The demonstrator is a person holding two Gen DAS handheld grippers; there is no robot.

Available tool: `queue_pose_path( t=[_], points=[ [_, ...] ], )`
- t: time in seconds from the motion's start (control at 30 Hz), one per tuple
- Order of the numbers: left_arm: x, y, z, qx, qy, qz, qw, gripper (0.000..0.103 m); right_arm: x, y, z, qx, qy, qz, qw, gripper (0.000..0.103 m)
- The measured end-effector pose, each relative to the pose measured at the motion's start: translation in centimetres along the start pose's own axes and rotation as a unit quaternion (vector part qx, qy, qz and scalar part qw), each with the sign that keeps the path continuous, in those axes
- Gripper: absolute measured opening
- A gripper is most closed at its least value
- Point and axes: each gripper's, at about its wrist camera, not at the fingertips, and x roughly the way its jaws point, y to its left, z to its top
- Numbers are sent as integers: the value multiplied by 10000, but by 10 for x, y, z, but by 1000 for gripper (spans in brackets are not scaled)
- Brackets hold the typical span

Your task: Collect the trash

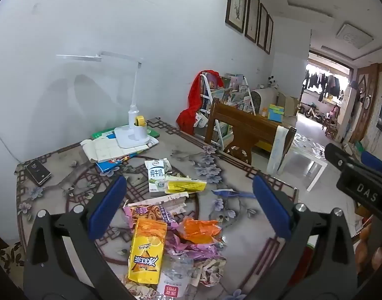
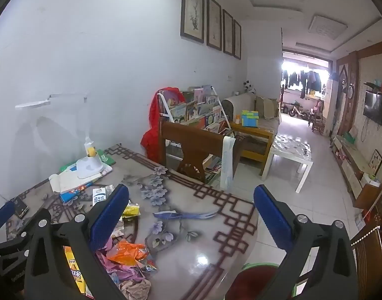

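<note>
A heap of trash lies on the patterned table (image 1: 65, 172): a yellow drink carton (image 1: 146, 247), an orange wrapper (image 1: 199, 229), a purple snack wrapper (image 1: 151, 211), a clear plastic bottle (image 1: 174, 278), a white milk carton (image 1: 156, 175) and a yellow wrapper (image 1: 186, 184). My left gripper (image 1: 189, 207) is open and empty, held above the heap. My right gripper (image 2: 191, 218) is open and empty, above the table's right part; the orange wrapper (image 2: 127, 250) lies low at its left. The right gripper's body shows at the left wrist view's right edge (image 1: 358, 175).
A white desk lamp (image 1: 133, 135) stands on books at the table's back, a phone (image 1: 38, 172) at the far left. A blue strip (image 2: 186, 215) lies mid-table. A wooden chair (image 2: 196, 147) stands behind the table, a white side table (image 2: 288, 155) beyond, a bookrack (image 2: 198, 110) by the wall.
</note>
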Motion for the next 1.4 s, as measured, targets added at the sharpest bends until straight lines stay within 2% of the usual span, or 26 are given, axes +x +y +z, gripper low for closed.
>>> queue_pose_path(
  t=[1.4],
  points=[
    [3,-1,0,8,46,110,9999,99,0,-8,-4,45,29,-152,9999,96]
  ],
)
